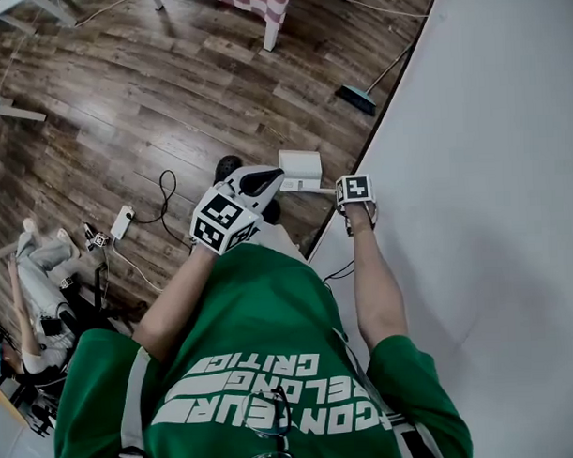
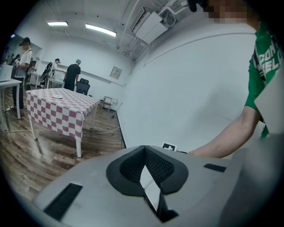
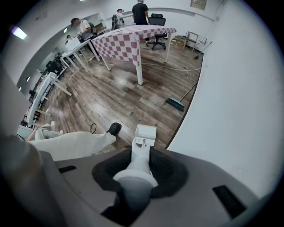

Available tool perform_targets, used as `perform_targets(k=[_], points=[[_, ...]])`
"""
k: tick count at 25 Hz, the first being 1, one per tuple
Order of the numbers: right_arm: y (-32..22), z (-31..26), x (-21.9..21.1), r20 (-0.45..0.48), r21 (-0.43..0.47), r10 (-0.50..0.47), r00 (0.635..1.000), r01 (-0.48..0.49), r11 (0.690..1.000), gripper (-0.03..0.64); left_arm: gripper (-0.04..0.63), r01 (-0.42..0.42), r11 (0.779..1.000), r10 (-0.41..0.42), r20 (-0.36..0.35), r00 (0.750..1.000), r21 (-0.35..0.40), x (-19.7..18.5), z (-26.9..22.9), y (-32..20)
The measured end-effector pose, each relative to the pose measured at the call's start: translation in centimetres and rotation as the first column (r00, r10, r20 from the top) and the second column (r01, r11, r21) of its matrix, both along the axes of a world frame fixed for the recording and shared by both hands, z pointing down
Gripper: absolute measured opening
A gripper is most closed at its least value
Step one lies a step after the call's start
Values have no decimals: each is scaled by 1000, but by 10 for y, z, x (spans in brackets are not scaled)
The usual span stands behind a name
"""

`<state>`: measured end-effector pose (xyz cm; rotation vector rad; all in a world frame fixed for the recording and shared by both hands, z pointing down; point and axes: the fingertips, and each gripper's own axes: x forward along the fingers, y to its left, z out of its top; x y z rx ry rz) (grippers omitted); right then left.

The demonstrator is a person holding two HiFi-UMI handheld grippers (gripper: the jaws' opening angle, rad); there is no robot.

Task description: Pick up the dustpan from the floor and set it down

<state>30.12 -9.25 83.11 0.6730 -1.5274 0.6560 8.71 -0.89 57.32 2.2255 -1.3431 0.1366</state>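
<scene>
where the right hand-held gripper [image 3: 141,156] clamps it, the dustpan [image 3: 145,133] is half-hidden.

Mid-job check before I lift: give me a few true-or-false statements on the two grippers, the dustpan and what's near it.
1. The right gripper has the dustpan by its handle. True.
2. The dustpan sits on the checkered table. False: it is low over the wood floor, beside the white wall, far from the table.
3. The left gripper also grips the dustpan. False: its jaws meet at the tips with nothing held.
4. A broom leans against the wall beyond the dustpan. True.
</scene>
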Motion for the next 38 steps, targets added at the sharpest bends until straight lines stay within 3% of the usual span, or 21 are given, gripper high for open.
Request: perform_targets(k=[11, 18, 23, 28, 35, 38], points=[[-22, -40, 14, 81, 131, 69, 994, -80, 988, 112, 3, 1, 1000, -1, 22, 1000, 23, -7, 0, -11], [-54, -114, 17, 166, 301, 83, 983, -131, 945, 112, 3, 19, 996, -22, 42, 999, 85, -21, -25, -26], [-73, -181, 15, 221, 450, 32, 975, -131, 883, 112, 3, 35, 988, -45, 62, 997, 148, -35, -51, -39], [-88, -257, 12, 277, 583, -2, 961, -167, 795, 112, 3, 44, 977, -61, 75, 995, 206, -46, -74, -60], [-95, -354, 15, 323, 715, -49, 945, -210, 667, 115, 3, 26, 963, -52, 92, 994, 268, -43, -106, -84], [-96, -381, 15, 337, 747, -67, 939, -223, 627, 115, 3, 21, 957, -52, 98, 994, 289, -44, -117, -93]])
